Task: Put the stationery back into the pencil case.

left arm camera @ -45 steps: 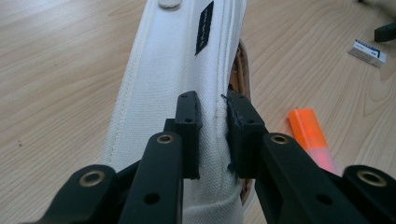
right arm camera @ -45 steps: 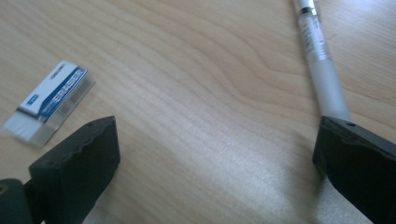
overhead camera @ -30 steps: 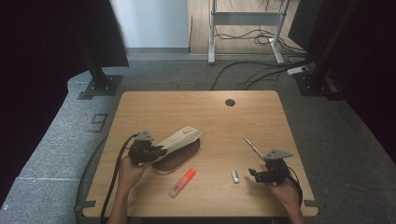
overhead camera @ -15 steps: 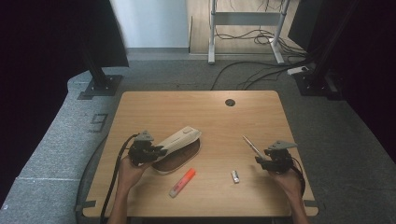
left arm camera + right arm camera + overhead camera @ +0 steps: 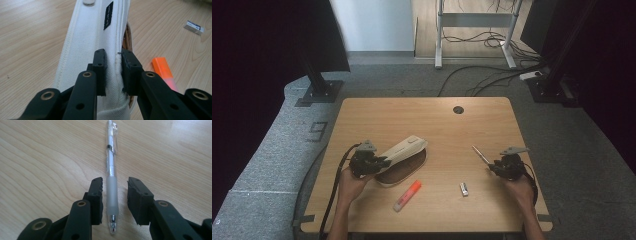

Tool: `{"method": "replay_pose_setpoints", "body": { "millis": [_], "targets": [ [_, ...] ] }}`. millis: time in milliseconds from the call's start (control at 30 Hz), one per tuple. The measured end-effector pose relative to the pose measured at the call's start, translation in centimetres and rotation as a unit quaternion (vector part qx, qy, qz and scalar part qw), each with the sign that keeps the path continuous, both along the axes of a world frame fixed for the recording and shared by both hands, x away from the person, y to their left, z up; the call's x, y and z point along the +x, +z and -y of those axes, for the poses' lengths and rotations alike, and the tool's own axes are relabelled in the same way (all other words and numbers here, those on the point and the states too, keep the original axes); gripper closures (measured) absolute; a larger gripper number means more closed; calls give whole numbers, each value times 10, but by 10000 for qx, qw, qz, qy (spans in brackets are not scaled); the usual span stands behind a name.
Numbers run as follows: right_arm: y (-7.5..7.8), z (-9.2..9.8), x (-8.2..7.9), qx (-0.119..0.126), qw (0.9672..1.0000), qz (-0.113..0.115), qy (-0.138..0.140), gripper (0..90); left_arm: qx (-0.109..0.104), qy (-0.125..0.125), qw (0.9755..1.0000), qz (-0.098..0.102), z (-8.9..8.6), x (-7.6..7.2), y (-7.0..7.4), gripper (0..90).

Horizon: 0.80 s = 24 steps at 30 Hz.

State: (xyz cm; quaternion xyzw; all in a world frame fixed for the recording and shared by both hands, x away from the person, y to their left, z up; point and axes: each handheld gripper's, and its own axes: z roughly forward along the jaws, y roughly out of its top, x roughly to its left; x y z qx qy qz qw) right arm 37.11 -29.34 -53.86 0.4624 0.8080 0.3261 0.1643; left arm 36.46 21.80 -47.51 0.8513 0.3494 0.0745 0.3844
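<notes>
We begin with the light wooden table, on which everything lies. On its left half lies a cream canvas pencil case with a brown inside, its flap lifted. Our left gripper clamps a fold of that cream cloth at the case's near end; in the left gripper view the pads pinch the canvas tight. Just beside the case, toward us, lie an orange highlighter and, further right, a small white eraser. On the right half, our right gripper sits over the tip end of a clear plastic pen with a frosted grip. The pen lies flat on the wood between the jaws, pointing away from us. The jaws have just been closing, yet gaps show on both sides of the grip.
</notes>
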Motion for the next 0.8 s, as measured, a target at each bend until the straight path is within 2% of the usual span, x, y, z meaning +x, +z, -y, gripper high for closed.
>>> {"method": "replay_pose_setpoints", "body": {
  "millis": [233,400,533,567,633,800],
  "targets": [
    [-4,-2,-2,64,9999,110,62,779,12,-2,10000,9,0,0,0,750],
    [-4,-1,-3,137,9998,109,7,787,13,3,10000,21,1,-1,0,748],
    [-3,-2,-3,74,9999,86,-9,789,-9,8,10000,27,0,-1,0,749],
    [-2,-2,-3,97,9999,90,-10,790,-6,0,10000,26,0,-1,0,749],
    [1,-1,-5,298,9995,85,19,790,5,1,10000,41,0,-1,1,749],
    [9,-2,-8,417,9990,144,92,791,37,-12,10000,55,1,-2,1,748]
  ]
}}
